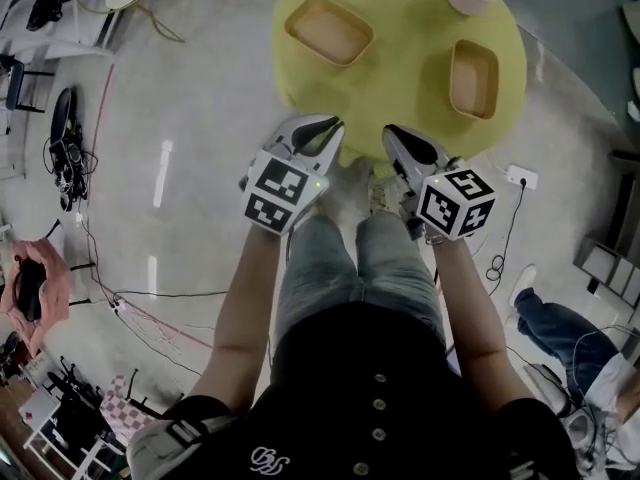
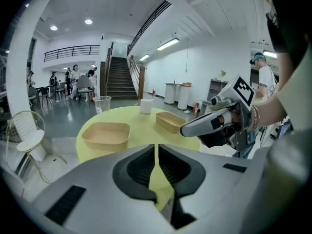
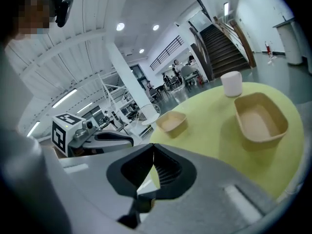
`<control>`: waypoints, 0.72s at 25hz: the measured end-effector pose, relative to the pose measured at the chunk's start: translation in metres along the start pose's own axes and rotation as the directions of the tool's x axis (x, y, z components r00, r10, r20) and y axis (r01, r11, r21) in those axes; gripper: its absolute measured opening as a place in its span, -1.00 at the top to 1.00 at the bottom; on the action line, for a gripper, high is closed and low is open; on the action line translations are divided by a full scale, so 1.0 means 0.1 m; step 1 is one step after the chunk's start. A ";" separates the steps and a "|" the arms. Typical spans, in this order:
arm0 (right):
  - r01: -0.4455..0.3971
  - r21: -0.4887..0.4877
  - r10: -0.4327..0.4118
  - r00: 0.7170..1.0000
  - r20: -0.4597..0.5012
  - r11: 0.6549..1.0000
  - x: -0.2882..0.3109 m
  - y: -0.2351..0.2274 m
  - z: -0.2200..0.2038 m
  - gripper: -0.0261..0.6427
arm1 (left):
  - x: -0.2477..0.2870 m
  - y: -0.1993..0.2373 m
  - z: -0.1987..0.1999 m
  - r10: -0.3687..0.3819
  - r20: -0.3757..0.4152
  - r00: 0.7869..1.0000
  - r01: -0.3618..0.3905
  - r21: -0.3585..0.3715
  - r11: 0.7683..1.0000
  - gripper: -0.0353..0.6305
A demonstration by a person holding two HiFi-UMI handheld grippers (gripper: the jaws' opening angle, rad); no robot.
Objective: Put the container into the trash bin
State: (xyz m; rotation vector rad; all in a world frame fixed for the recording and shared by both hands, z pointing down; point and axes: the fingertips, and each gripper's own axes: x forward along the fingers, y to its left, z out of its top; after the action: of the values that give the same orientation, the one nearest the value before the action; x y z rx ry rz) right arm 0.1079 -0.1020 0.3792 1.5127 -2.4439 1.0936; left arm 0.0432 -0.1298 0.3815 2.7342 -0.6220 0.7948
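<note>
Approach stage: left gripper (image 1: 330, 128), right gripper (image 1: 395, 133) both closed, empty, at near edge of yellow table (image 1: 410, 28). left container (image 1: 329, 30), right container (image 1: 474, 78) sit on it, untouched (trash bin unseen). Next: open jaws, reach one.

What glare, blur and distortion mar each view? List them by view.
Head view: bright glare streaks on the glossy grey floor; round yellow table evenly lit. Left gripper view: fisheye bends the white pillar; dark corners. Right gripper view: same bending, ceiling lights blown out.
</note>
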 end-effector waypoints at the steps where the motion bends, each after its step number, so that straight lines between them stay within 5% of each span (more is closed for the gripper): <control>1: 0.019 0.005 -0.019 1.000 0.016 1.000 -0.09 -0.10 0.08 0.91 | 0.07 -0.05 0.09 -0.012 -0.002 1.000 0.012 0.003 1.000 0.81; 11: 0.237 0.088 -0.246 0.961 0.127 0.968 -0.90 -1.35 0.52 0.91 | 0.88 -0.51 0.55 -0.116 -0.037 0.993 0.117 0.002 0.993 0.81; 18: 0.290 0.103 -0.302 0.944 0.134 0.951 -1.09 -1.81 0.63 0.90 | 1.28 -0.74 0.75 -0.131 0.005 0.991 0.131 -0.021 0.991 0.81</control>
State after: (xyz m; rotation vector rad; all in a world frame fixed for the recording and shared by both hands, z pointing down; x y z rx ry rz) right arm 0.3281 -0.1046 0.3841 1.9754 -2.1779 1.0673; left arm 0.2091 -0.1316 0.3833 2.7246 -0.4427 0.7484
